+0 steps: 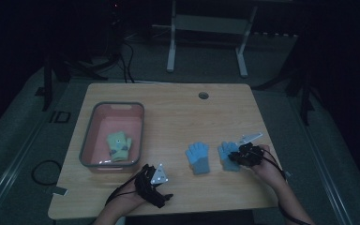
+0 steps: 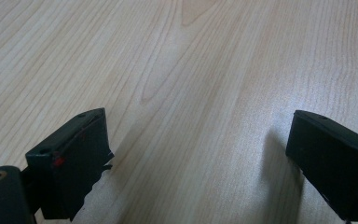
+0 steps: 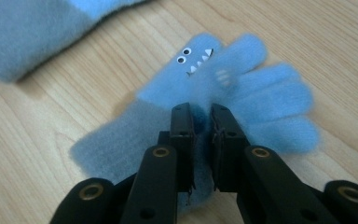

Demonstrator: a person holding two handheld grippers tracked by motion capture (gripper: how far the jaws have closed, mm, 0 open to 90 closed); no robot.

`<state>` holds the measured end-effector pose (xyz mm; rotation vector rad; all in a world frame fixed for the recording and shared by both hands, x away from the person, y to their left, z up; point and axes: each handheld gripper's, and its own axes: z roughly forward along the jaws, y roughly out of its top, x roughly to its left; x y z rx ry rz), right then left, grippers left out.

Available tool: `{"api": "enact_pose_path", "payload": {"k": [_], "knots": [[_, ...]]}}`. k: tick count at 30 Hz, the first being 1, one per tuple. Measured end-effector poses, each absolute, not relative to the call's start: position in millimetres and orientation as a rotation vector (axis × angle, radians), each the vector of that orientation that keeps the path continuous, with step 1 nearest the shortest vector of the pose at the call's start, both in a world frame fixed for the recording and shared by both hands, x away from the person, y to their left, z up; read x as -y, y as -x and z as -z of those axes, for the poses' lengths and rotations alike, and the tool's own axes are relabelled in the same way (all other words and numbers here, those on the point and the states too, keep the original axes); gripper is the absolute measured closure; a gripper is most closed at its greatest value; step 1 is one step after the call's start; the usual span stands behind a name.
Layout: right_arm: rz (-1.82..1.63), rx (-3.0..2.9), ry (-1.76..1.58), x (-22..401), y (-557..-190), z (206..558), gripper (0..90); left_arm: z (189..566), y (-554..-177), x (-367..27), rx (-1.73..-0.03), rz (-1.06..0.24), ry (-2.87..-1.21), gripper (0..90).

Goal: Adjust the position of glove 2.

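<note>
Leftmost, I list a grey-rimmed pink bin (image 1: 89, 140) at centre left of the high view, with a yellow-green glove (image 1: 118, 146) lying inside it. Next, lower centre-left: my left gripper (image 1: 161, 194) resting near the table's (image 1: 178, 108) front edge, jaws wide apart over bare wood, nothing between them. Then, right of centre: a blue glove (image 1: 198, 157) lying flat by itself. Just beside it, further right: a second blue glove (image 1: 226, 154), with a small monster face visible in the right gripper view. Last, my right gripper (image 1: 236, 156), jaws nearly together, pinching a fold of that second glove's fabric at the palm.
</note>
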<state>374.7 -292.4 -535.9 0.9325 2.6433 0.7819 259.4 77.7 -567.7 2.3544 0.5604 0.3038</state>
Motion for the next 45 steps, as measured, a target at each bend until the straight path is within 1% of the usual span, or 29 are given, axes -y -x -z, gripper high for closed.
{"api": "enact_pose_path", "payload": {"k": [4, 11, 16, 21, 23, 26, 36, 45], "knots": [[-0.83, -2.632, -0.967, 295, -373, 530, 82.3, 568, -260, -78, -0.561, -0.302, -2.354, 6.4], [-0.896, -2.575, -0.932, 294, -369, 497, 82.4, 568, -259, -78, -0.558, -0.306, -2.355, 6.4], [-0.982, -2.578, -0.882, 285, -366, 474, 82.4, 567, -260, -78, -0.556, -0.305, -2.357, 6.4], [-1.048, -2.617, -0.816, 267, -363, 463, 82.4, 567, -260, -78, -0.556, -0.305, -2.357, 6.4], [-1.049, -2.621, -0.802, 263, -362, 462, 82.4, 567, -260, -78, -0.555, -0.307, -2.358, 6.4], [-1.044, -2.66, -0.743, 243, -359, 464, 82.3, 567, -260, -78, -0.553, -0.308, -2.359, 6.4], [-1.017, -2.769, -0.633, 202, -358, 478, 81.9, 567, -260, -78, -0.549, -0.309, -2.359, 6.4], [-0.967, -2.834, -0.634, 191, -368, 499, 81.4, 567, -260, -78, -0.552, -0.307, -2.356, 6.4]]}}
